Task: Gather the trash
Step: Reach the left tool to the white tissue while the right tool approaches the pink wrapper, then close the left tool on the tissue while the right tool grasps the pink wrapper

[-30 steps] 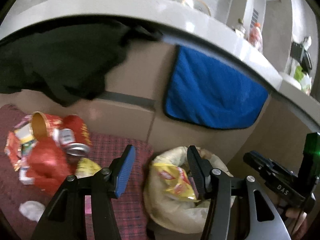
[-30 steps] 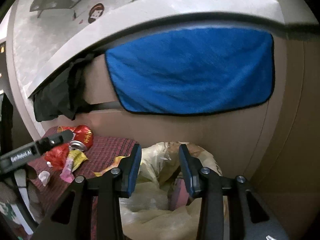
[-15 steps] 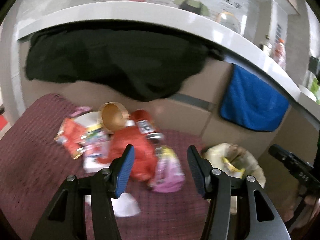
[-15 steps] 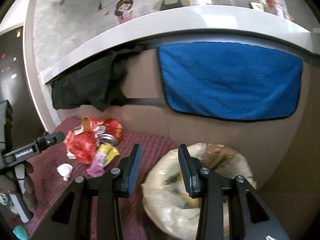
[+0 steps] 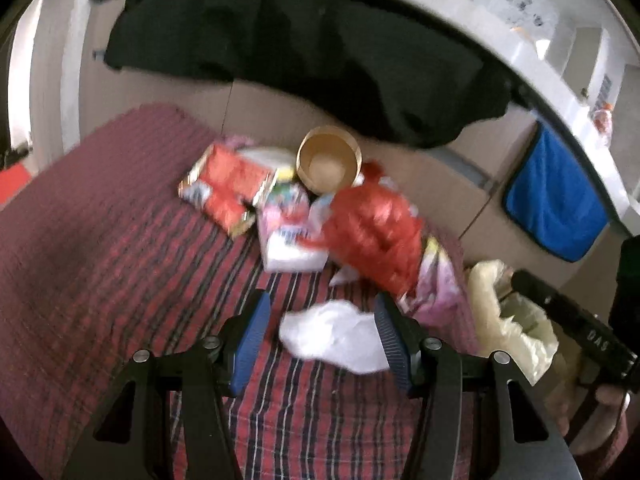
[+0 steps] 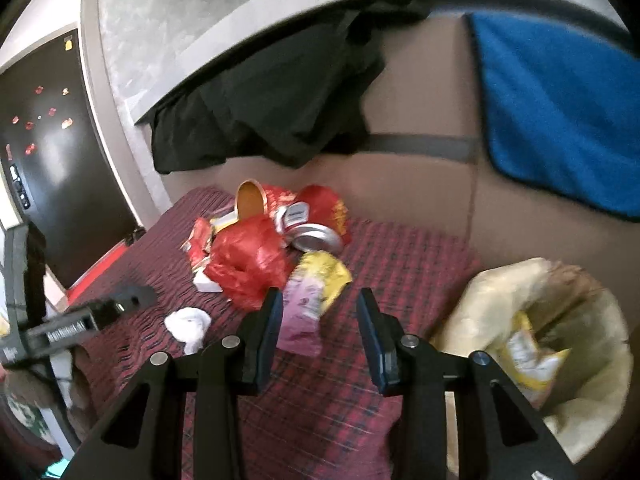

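Observation:
A heap of trash lies on the dark red checked cloth point(image 5: 100, 264): a red plastic bag point(image 5: 376, 232), a brown paper cup point(image 5: 329, 160), red snack packets point(image 5: 228, 184), a pink wrapper point(image 6: 302, 316) and cans point(image 6: 316, 236). A crumpled white tissue point(image 5: 336, 336) lies in front of the heap. My left gripper point(image 5: 320, 340) is open, its jaws on either side of the tissue, just above it. My right gripper point(image 6: 318, 336) is open and empty above the pink wrapper. A bin lined with a yellowish bag point(image 6: 552, 320) stands at the right and holds a yellow packet point(image 6: 528, 356).
A cardboard wall point(image 6: 420, 184) runs behind the cloth. A black garment point(image 5: 304, 60) and a blue towel point(image 6: 560, 108) hang over it from a white ledge. A dark door point(image 6: 44, 140) stands at the left.
My left gripper has swung left from over the bin to the heap and dropped down over the white tissue. My right gripper has turned left from the bin toward the heap.

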The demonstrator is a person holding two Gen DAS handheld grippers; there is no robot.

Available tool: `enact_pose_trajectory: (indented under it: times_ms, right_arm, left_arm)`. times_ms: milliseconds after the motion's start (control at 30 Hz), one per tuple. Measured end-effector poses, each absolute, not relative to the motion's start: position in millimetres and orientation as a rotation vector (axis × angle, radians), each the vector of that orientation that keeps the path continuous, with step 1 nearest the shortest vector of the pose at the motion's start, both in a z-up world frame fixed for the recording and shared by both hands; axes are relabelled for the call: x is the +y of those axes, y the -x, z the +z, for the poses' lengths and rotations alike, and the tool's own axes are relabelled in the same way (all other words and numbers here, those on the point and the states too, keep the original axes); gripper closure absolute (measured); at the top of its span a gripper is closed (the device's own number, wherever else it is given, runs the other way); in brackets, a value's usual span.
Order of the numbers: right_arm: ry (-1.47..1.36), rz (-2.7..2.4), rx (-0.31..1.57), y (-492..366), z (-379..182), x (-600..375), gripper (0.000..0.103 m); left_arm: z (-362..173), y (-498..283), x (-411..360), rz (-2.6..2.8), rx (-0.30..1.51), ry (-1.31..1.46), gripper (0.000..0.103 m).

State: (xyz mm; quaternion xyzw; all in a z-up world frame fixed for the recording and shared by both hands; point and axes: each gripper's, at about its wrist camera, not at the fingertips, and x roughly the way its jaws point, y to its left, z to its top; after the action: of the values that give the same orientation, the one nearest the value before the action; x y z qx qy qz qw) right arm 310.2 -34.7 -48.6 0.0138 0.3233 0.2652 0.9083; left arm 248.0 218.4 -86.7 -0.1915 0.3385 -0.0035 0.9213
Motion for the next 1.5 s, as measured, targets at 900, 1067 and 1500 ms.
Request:
enact_pose_trajectory:
  times_ms: [900,1067,1500]
  right_arm:
    - [0.030,0.488,0.728,-348,-75,17,0.067]
    - [0.063,0.443,0.791,-374,-98,34,0.067]
    - [0.064,0.555,0.755,-352,-86,21,0.091]
  left_arm:
    - [-55,-214,227,0.115,0.575,0.286,0.080]
    - [-58,-213,236,0.107,0.574,0.304,0.080]
    - [-66,-218,221,0.077,0.606,0.298,0.080]
